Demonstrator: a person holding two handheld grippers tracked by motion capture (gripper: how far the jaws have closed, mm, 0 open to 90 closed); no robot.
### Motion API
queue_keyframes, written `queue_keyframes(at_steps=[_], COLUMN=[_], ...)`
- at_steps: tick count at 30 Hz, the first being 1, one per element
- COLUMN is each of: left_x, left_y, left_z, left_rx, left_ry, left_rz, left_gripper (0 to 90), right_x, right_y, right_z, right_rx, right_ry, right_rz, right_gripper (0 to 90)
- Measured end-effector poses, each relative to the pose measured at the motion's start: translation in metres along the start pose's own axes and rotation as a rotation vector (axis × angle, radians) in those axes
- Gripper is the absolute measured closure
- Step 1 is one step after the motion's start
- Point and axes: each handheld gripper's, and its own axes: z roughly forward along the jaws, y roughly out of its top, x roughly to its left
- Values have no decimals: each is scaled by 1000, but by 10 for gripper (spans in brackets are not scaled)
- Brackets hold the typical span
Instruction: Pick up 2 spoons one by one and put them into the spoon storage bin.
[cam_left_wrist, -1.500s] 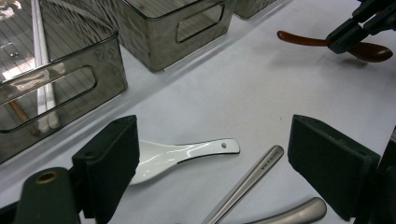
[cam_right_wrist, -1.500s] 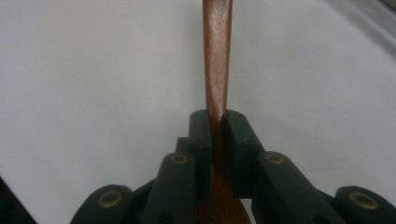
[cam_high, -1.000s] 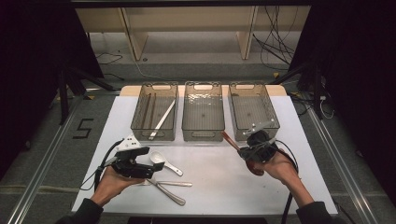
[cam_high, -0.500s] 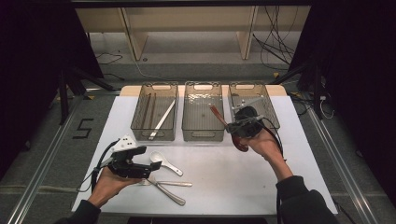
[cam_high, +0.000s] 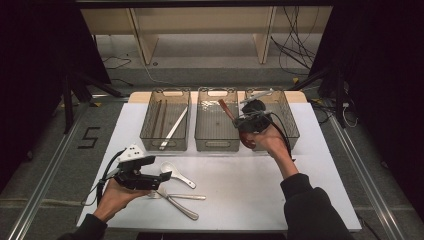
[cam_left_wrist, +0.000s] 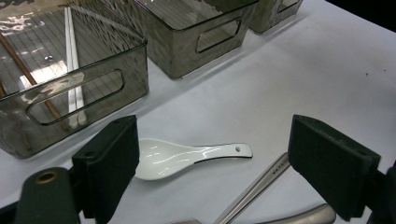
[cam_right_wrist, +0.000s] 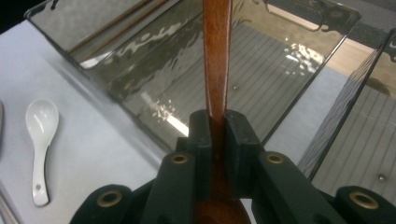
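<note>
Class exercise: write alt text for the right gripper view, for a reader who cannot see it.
The right gripper has its black fingers shut on a brown wooden spoon, whose handle points up over a clear plastic bin. A white spoon lies on the white table at the left.

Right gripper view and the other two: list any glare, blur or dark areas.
Right gripper view: the wooden spoon is soft up close, with bright glare on the middle bin. Left gripper view: highlights streak the white spoon, and the jaws are sharp. High view: the table is lit and its surroundings are black.
</note>
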Motion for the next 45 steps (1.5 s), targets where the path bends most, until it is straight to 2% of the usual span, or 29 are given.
queue_keyframes(at_steps=[20, 34, 45], left_x=[1, 3, 3], left_y=[-1, -1, -1], left_z=[1, 1, 2], left_rx=[9, 7, 9], left_ry=[4, 6, 3], left_rz=[1, 5, 6], left_gripper=[161, 162, 162], right_x=[-3, -4, -7], right_y=[33, 37, 40], right_z=[28, 49, 56], right_rx=[-14, 4, 2], right_ry=[-26, -35, -50], right_rz=[41, 65, 86], right_gripper=[824, 822, 821])
